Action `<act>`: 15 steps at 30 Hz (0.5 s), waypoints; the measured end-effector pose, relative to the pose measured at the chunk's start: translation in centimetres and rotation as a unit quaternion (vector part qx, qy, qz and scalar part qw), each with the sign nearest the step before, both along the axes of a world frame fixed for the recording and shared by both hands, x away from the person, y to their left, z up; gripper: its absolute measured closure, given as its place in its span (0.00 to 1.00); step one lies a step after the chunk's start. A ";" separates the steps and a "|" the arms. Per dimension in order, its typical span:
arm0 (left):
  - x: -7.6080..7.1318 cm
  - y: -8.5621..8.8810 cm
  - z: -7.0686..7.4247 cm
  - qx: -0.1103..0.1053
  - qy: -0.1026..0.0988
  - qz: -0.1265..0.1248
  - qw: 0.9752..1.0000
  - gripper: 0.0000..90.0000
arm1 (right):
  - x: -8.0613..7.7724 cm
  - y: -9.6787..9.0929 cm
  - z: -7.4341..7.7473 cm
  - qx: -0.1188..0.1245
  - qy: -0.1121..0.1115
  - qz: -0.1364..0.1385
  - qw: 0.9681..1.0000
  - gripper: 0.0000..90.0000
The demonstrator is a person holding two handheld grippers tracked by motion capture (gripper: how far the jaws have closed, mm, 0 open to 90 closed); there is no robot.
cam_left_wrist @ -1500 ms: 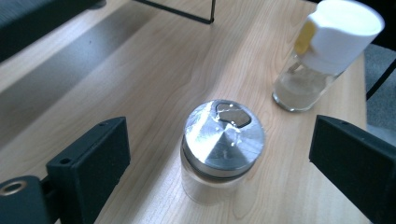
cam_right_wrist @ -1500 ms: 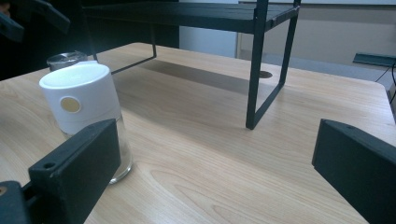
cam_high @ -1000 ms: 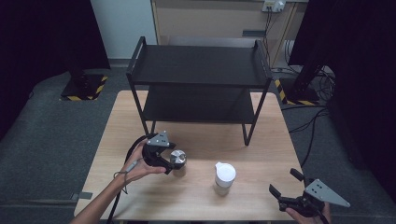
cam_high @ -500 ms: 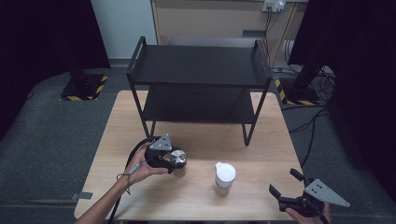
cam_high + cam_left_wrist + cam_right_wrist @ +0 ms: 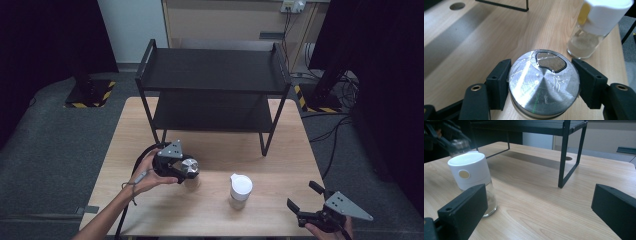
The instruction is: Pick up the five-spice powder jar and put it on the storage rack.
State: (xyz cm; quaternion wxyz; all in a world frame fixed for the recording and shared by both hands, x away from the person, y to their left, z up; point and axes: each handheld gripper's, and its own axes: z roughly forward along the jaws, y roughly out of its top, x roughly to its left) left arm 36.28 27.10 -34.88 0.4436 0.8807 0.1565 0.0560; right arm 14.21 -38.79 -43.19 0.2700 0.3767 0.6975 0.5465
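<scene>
Left gripper [image 5: 186, 169] clamped on the round steel-lidded glass jar [image 5: 543, 82], just lifting it.
Jar sits at nine o'clock of the white-capped glass jar [image 5: 240, 190]; right gripper [image 5: 306, 202] wide, idle. Next: raise clear toward the black metal shelf [image 5: 215, 70].

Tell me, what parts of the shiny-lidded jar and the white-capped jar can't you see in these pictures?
- Round glass jar with scratched silver metal lid: its body is hidden under the lid in the left gripper view, and by the left gripper in the high view.
- Clear glass jar with white plastic cap: top cut off by the left gripper view's edge; contents too faint.
</scene>
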 end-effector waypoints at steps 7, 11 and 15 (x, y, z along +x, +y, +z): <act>0.3 0.2 3.8 0.005 -0.005 -0.021 1.000 0.38 | 0.1 0.0 0.0 0.003 0.003 0.001 1.000 0.01; 0.6 0.2 7.0 0.008 -0.007 -0.039 0.999 0.38 | 0.2 -0.1 0.0 0.003 0.005 0.003 1.000 0.01; 0.8 0.4 9.1 0.004 -0.007 -0.050 0.999 0.38 | 0.3 -0.1 0.0 0.004 0.007 0.004 1.000 0.01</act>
